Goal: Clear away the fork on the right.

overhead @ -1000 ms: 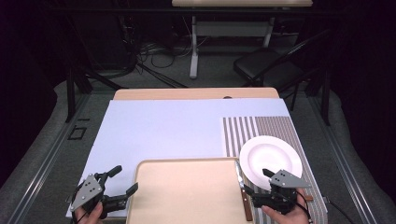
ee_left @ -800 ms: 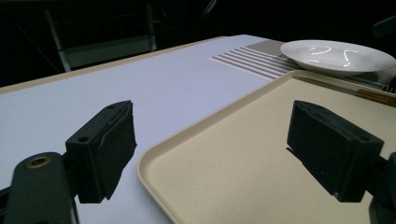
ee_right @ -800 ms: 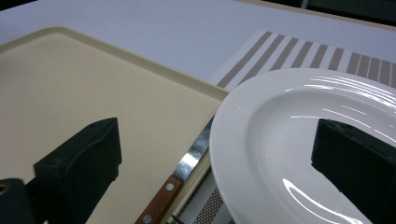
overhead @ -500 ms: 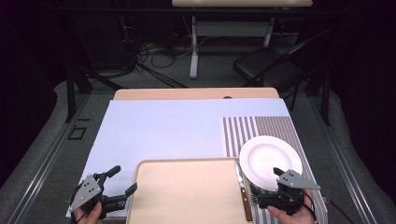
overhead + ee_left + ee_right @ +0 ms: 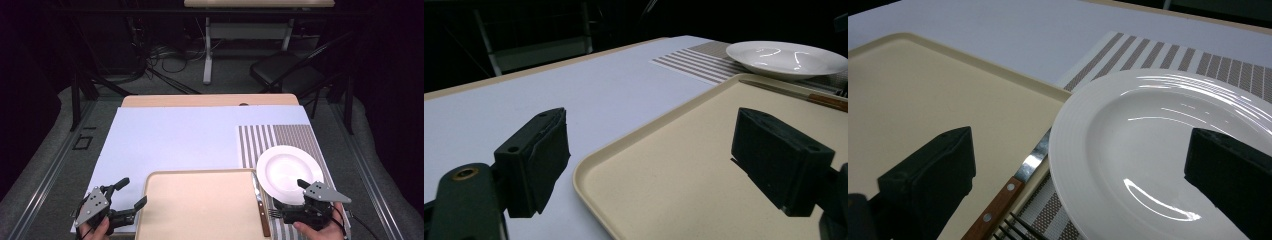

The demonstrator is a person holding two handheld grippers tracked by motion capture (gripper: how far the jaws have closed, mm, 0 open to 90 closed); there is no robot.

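A beige tray [image 5: 200, 173] lies at the near middle of the table. A white plate [image 5: 289, 171] sits on a striped placemat [image 5: 260, 140] to its right. Between tray and plate lies a wooden-handled knife [image 5: 260, 206], with fork tines [image 5: 273, 213] beside its handle. My left gripper [image 5: 132, 192] is open at the tray's left edge. My right gripper [image 5: 290, 199] is open at the plate's near rim. In the left gripper view, the left gripper [image 5: 659, 160] straddles the tray's corner [image 5: 644, 135]. In the right gripper view, the right gripper [image 5: 1083, 175] spans the plate [image 5: 1148, 140] and knife [image 5: 1013, 192].
A pale blue sheet [image 5: 170, 140] covers most of the table, with a wooden strip [image 5: 210, 100] at the far edge. Beyond the table are a dark chair [image 5: 290, 75], cables on the floor and a table leg [image 5: 207, 45].
My right gripper has shifted a little to the right along the plate's near rim. The left gripper has stayed in place.
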